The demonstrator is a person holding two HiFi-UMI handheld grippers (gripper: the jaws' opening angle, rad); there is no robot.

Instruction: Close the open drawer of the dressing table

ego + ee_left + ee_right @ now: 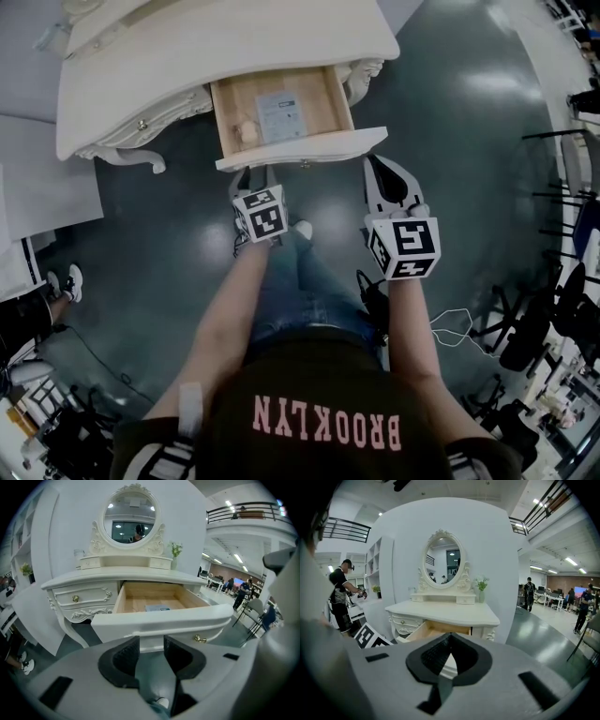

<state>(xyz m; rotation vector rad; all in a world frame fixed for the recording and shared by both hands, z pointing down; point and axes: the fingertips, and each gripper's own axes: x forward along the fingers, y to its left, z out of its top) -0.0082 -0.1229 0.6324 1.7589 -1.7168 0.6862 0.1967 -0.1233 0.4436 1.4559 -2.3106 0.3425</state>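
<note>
The white dressing table (187, 56) stands ahead with its middle drawer (281, 117) pulled out; a printed sheet (280, 114) lies on the drawer's wooden bottom. My left gripper (254, 178) is just in front of the drawer front (300, 152), left of its middle, and open with nothing between the jaws. In the left gripper view the drawer front (164, 619) with a gold knob (200, 639) fills the space right past the left gripper (151, 649). My right gripper (386, 176) hangs off the front's right end, shut and empty. The right gripper (450, 638) view shows the drawer (432, 629) from the side.
A round mirror (131, 518) tops the table, and a closed side drawer (84, 597) sits left of the open one. A white panel (37, 178) lies at the left. Chairs and stands (553, 309) crowd the right, and a white cable (459, 328) trails on the dark floor.
</note>
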